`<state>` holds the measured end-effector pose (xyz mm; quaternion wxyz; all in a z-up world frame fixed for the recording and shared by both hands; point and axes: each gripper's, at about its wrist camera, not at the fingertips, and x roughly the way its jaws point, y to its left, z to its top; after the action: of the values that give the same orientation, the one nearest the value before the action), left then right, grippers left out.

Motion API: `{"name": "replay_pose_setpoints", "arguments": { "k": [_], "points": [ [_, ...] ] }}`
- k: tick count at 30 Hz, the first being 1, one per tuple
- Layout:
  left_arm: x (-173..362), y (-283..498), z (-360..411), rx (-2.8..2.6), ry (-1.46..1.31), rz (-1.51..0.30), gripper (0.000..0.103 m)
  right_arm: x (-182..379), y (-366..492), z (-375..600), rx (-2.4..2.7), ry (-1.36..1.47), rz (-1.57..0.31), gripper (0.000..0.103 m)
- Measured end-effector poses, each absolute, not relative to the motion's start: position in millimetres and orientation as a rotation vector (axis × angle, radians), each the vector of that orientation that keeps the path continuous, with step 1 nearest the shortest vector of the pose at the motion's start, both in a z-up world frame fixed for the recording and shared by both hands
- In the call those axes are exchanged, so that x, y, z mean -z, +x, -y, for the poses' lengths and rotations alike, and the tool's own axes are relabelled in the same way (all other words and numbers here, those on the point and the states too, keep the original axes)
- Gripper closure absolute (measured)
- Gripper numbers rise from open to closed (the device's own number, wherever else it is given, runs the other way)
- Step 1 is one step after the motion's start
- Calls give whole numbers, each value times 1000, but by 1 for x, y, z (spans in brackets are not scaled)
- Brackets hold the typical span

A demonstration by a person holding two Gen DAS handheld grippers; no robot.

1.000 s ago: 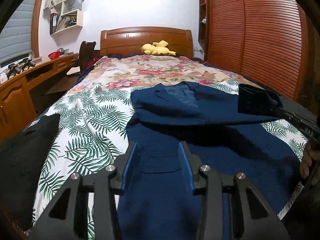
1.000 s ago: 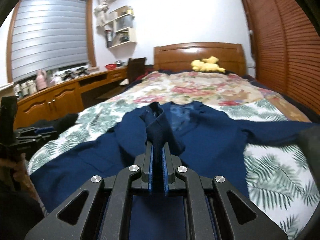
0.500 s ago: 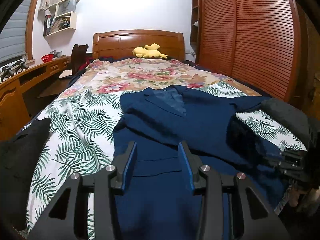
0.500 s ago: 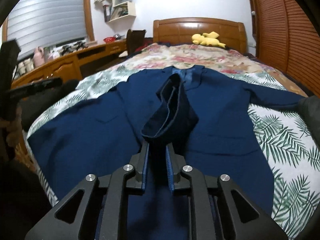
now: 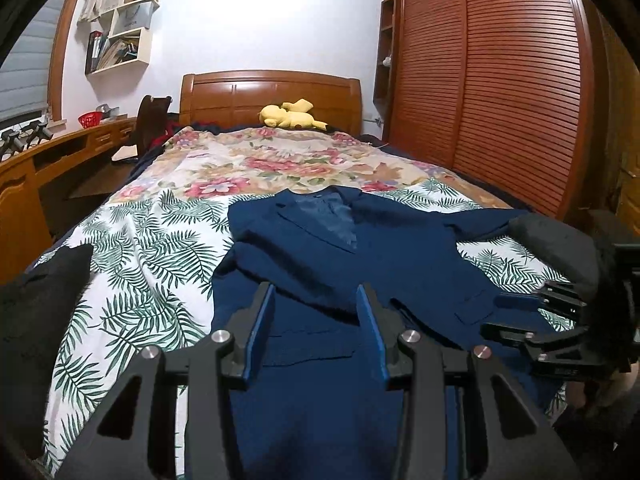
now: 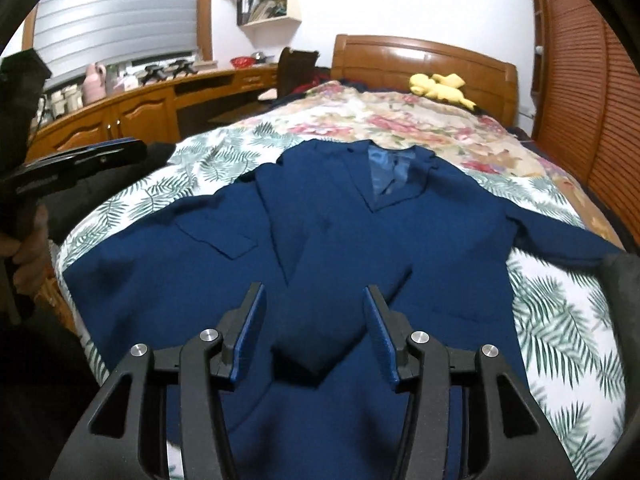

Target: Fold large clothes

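A navy blue suit jacket [image 6: 400, 236] lies face up on the leaf-print bedspread [image 6: 560, 320], collar toward the headboard. It also shows in the left wrist view [image 5: 320, 264]. One sleeve lies folded across the jacket's front, its cuff [image 6: 316, 344] between my right gripper's open jaws. My right gripper [image 6: 314, 320] is open and holds nothing; it appears at the right edge of the left wrist view [image 5: 516, 316]. My left gripper [image 5: 316, 320] is open and empty above the jacket's lower front, and shows at the left of the right wrist view [image 6: 136, 152].
A dark garment [image 5: 40, 320] lies at the bed's left edge and a grey one [image 5: 560, 248] at its right edge. A yellow plush toy [image 5: 290, 116] sits by the wooden headboard. A wooden desk [image 6: 120, 116] runs along the left, a slatted wardrobe [image 5: 500, 92] along the right.
My right gripper has opened and let go of the sleeve, which now lies across the jacket's front. The left gripper stayed open and shifted slightly.
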<state>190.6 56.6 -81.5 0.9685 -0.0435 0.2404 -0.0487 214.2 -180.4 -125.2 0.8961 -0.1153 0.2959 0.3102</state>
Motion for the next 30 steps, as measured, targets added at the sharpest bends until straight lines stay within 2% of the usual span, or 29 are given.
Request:
{"name": "replay_pose_setpoints", "arguments": {
  "k": [11, 14, 18, 21, 30],
  "points": [
    [79, 194, -53, 104, -97, -487, 62, 162, 281, 121, -648, -311, -755, 53],
    [79, 194, -53, 108, -100, -488, 62, 171, 297, 121, -626, -295, -789, 65],
    [78, 195, -52, 117, -98, -491, 62, 175, 305, 133, -638, -245, -815, 89],
    [77, 195, -50, 124, -92, -489, 62, 168, 302, 140, -653, -207, -800, 98],
    [76, 195, -46, 129, -87, -491, 62, 107, 273, 176, -620, -156, -601, 101]
  ]
}}
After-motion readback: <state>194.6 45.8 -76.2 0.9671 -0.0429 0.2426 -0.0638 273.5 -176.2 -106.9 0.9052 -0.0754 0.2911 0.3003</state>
